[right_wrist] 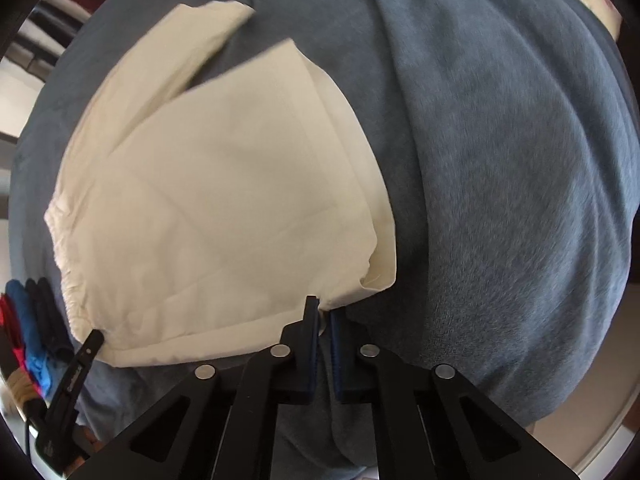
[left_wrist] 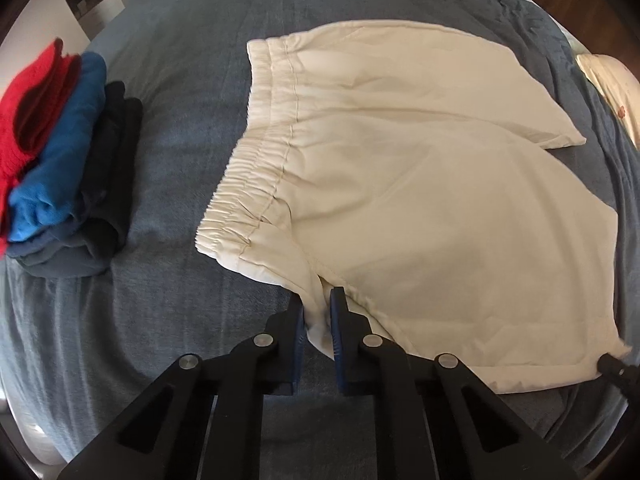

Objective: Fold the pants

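Left gripper [left_wrist: 318, 312] is down at the six o'clock edge of its own view, jaws nearly together and clamped on a bunched fold of the cream shorts [left_wrist: 400, 184], right at the near waistband corner; the blue pads [left_wrist: 335, 320] press the cloth from both sides. Over on the right wrist view, the right gripper [right_wrist: 323, 312] sits at six o'clock too, its jaws all but closed, and a thin edge of the cream shorts [right_wrist: 224, 200] at the near hem corner is pinched at the very tips. From the left view the tip of that right gripper [left_wrist: 612, 366] peeks in at four o'clock, touching the hem corner; from the right view the left gripper [right_wrist: 86, 350] shows at eight o'clock, at the waistband corner. The shorts lie spread on a blue-grey bedspread [left_wrist: 180, 140], gathered elastic waistband [left_wrist: 256, 168] toward nine o'clock in the left view, the two legs running out toward three o'clock, the far leg at one o'clock and the near one lying broad and fairly smooth with soft creases. The near edge is lifted slightly at both gripped corners. At nine o'clock, well apart from the shorts, sits a stack of folded clothes [left_wrist: 60, 152]: red, blue and dark navy.
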Available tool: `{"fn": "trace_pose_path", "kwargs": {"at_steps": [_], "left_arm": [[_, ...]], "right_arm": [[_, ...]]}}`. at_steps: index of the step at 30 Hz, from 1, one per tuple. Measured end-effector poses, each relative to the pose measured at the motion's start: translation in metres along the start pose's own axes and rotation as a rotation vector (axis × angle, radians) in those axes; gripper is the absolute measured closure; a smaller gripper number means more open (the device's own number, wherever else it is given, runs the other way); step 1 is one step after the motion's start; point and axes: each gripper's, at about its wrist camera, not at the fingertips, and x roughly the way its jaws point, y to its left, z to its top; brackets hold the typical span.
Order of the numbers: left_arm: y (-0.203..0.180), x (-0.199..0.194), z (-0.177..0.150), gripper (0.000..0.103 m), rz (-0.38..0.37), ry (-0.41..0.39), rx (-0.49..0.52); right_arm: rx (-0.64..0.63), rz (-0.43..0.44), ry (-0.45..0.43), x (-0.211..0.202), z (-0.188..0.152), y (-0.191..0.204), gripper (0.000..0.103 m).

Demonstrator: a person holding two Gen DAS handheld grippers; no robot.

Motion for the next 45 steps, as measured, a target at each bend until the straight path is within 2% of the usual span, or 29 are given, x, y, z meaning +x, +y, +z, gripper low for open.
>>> {"fn": "trace_pose_path", "kwargs": {"at_steps": [6,10,12,16,17,21,25,30,33,38,39,40,42,45], "left_arm": [[-0.004,-0.027,0.008,0.092,0.012,-0.014,0.009],[-0.006,-0.048,0.016,0.093,0.018,-0.034,0.024],[-0.007,-0.058,0.020,0.094,0.015,-0.040,0.031],[-0.008,-0.074,0.035,0.094,0.003,-0.044,0.021],[-0.007,-0.078,0.040,0.094,-0.008,-0.042,0.011],[-0.007,-0.087,0.056,0.094,-0.028,-0.047,-0.002],[-0.007,-0.089,0.072,0.094,-0.052,-0.038,-0.022],[-0.009,-0.091,0.080,0.095,-0.056,-0.041,-0.015],[-0.012,-0.091,0.081,0.095,-0.053,-0.027,0.003],[-0.018,-0.092,0.077,0.095,-0.034,-0.034,0.062],[-0.018,-0.092,0.076,0.095,-0.032,-0.034,0.068],[-0.019,-0.092,0.075,0.095,-0.030,-0.035,0.078],[-0.020,-0.092,0.071,0.095,-0.020,-0.037,0.097],[-0.019,-0.088,0.064,0.095,-0.014,-0.022,0.106]], "right_arm": [[-0.041,0.019,-0.056,-0.038,0.009,0.016,0.099],[-0.057,0.026,-0.093,-0.061,0.020,0.016,0.099],[-0.064,0.032,-0.110,-0.070,0.023,-0.005,0.099],[-0.069,0.050,-0.167,-0.099,0.039,0.007,0.099],[-0.070,0.055,-0.175,-0.094,0.052,0.006,0.099],[-0.084,0.073,-0.225,-0.108,0.065,0.016,0.099],[-0.076,0.111,-0.258,-0.118,0.091,0.030,0.100],[-0.104,0.115,-0.285,-0.126,0.104,0.042,0.100],[-0.106,0.113,-0.268,-0.125,0.097,0.039,0.100],[-0.039,0.117,-0.196,-0.115,0.070,0.023,0.098],[-0.026,0.114,-0.182,-0.113,0.066,0.020,0.094],[-0.001,0.111,-0.161,-0.109,0.060,0.016,0.084],[0.056,0.116,-0.130,-0.101,0.048,0.007,0.072],[0.123,0.145,-0.104,-0.091,0.035,-0.003,0.070]]}}
